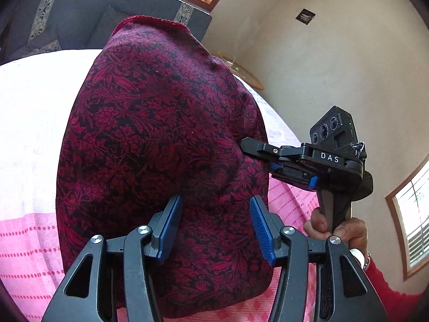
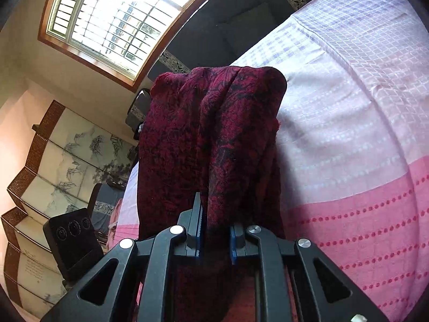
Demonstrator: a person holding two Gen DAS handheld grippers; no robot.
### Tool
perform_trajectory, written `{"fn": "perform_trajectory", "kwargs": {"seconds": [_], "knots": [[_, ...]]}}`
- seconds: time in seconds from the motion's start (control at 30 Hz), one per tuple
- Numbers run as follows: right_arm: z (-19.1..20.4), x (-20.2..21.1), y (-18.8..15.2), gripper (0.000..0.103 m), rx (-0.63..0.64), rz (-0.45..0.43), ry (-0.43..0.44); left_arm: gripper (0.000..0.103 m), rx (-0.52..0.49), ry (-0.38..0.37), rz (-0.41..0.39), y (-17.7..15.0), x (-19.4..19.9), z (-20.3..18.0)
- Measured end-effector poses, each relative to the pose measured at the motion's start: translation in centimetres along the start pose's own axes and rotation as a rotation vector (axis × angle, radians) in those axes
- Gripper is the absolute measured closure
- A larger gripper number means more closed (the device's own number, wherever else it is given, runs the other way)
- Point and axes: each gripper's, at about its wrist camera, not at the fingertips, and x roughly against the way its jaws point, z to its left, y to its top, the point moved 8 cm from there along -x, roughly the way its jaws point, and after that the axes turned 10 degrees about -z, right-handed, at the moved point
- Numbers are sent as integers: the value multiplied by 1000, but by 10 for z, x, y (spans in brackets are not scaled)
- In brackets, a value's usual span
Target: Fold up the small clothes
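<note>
Plainly, the risk here lies in how little holds the red patterned cloth point(image 1: 161, 145) off the pink and white bedspread point(image 1: 29, 123). The right gripper point(image 2: 214, 237) has its jaws drawn narrow, pinching a bunched fold of the fabric near its right-hand edge, and the rest hangs in deep creases from that single pinch. The left gripper point(image 1: 215, 225) stands with its blue pads point(image 1: 261, 226) partly apart, and the cloth lies behind and between them with no pad visibly pressing on it, so it appears to bear none of the weight. If the right pinch sits only on a thin edge of the weave, a pull could let the fabric slide out and drop in a heap on the bed. If the left jaws close where they are now, they may catch several layers at once instead of one edge, and the fold would come out crooked or doubled. The hand point(image 1: 337, 232) on the right tool is near the hanging cloth, and a snag on the tool body could twist it.
</note>
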Motion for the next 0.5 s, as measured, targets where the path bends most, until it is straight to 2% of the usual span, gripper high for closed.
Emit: {"fn": "perform_trajectory", "kwargs": {"seconds": [0.07,0.1,0.17,0.2,0.43,0.5], "knots": [[0,4,6,79,-5,-31,-9,49,14,-1,-4,1,-1,1],[-1,8,9,73,0,-50,-20,49,23,0,-4,1,-1,3],[-3,16,18,49,9,-88,-44,49,33,-2,-5,1,-2,4],[-3,18,22,33,7,-98,-47,49,34,-2,-5,0,-1,5],[1,-5,29,31,-6,-19,20,49,28,4,-14,-9,4,7],[-4,-12,28,31,11,-2,-56,49,30,3,-15,-8,6,8]]}}
